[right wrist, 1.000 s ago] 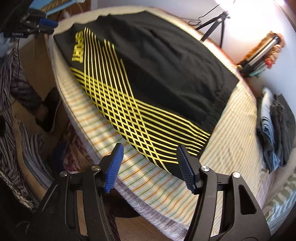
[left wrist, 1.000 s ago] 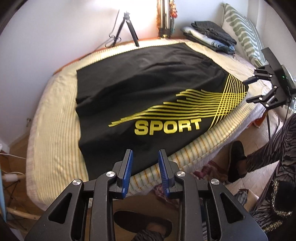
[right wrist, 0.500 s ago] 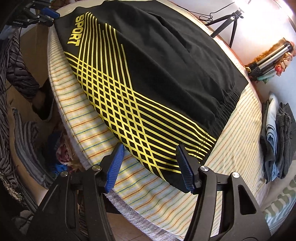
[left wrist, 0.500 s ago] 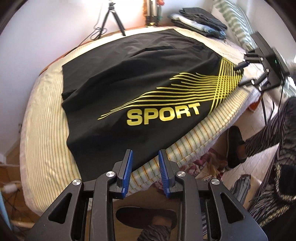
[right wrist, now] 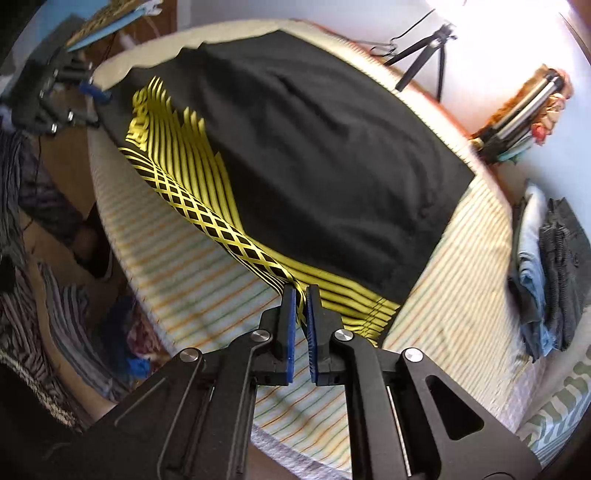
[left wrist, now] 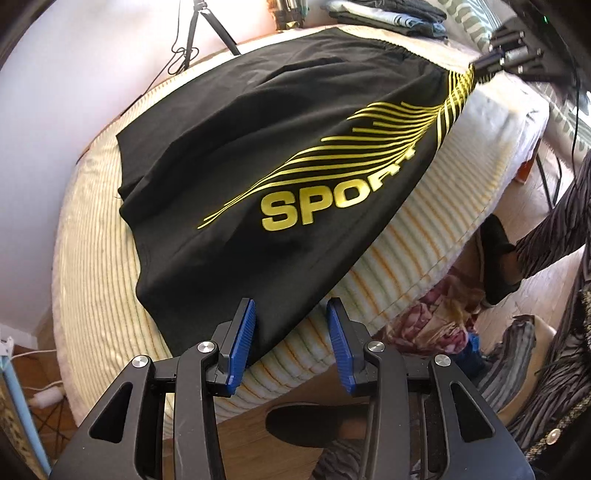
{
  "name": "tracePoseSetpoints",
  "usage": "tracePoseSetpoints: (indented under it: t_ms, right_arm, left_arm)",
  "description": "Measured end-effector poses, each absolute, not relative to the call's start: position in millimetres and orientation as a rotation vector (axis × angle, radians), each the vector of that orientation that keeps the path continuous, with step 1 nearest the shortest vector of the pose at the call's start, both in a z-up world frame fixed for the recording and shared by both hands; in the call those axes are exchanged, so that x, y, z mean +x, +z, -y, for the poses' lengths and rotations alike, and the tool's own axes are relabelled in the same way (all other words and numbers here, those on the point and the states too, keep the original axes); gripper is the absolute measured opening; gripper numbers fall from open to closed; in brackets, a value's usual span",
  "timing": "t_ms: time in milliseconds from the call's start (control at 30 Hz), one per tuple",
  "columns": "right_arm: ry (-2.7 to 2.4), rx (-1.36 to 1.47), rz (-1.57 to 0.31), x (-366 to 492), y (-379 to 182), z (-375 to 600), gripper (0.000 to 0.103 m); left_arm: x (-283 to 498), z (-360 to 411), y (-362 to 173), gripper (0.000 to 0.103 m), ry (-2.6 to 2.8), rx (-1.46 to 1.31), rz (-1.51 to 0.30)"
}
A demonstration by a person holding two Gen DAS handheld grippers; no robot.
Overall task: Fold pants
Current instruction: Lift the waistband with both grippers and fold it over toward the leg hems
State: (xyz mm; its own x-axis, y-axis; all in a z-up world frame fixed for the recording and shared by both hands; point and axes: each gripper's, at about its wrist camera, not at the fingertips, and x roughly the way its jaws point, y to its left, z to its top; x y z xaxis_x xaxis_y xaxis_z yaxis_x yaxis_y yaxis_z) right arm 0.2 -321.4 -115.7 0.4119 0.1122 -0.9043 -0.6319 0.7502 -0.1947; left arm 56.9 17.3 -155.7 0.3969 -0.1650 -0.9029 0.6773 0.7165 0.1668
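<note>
Black pants [left wrist: 258, 129] with yellow stripes and the word SPORT lie spread on a striped bed [left wrist: 92, 277]. My left gripper [left wrist: 291, 306] hovers over the near hem corner; its jaws are opening, with the black hem edge between them and not pinched. My right gripper [right wrist: 300, 291] is shut on the yellow-striped edge of the pants [right wrist: 332, 166] and lifts it into a ridge off the bed [right wrist: 461, 258]. In the left wrist view the right gripper [left wrist: 480, 66] shows at the far corner. In the right wrist view the left gripper [right wrist: 92, 90] shows at the top left.
Folded clothes [right wrist: 546, 273] are stacked on the bed beside a striped pillow [right wrist: 565, 406]. A tripod [left wrist: 207, 22] stands by the wall. A person's shoe [left wrist: 498, 258] and a heap of fabric [left wrist: 443, 310] are on the floor next to the bed.
The right jaws closed on the striped edge and raised it. The left gripper sank toward the hem corner, rolled a little, and its jaws spread wider.
</note>
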Motion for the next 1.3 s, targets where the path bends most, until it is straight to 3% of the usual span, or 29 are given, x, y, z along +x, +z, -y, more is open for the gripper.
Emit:
tracePoseSetpoints:
  t_ms: [67, 167, 233, 467, 933, 1300]
  right_arm:
    - [0.494, -0.561, -1.038, 4, -111, 322, 0.005]
    - [0.493, -0.558, -1.039, 7, -109, 321, 0.005]
    - [0.491, -0.56, -1.043, 6, -111, 321, 0.005]
    - [0.451, -0.546, -0.983, -14, -112, 324, 0.005]
    - [0.342, -0.446, -0.794, -23, -54, 341, 0.003]
    - [0.278, -0.515, -0.693, 30, -10, 334, 0.003]
  left_arm:
    - [59, -17, -156, 0.041, -0.559, 0.594, -1.015]
    - [64, -19, -157, 0.035, -0.516, 0.628, -0.994]
    - [67, -23, -157, 0.003, -0.52, 0.615, -0.993]
    - [61, -28, -127, 0.001, -0.504, 0.555, -0.851]
    - [60, -34, -54, 0.0, -0.45, 0.47, -0.628]
    - [123, -24, -17, 0.0, -0.415, 0.476, -0.537]
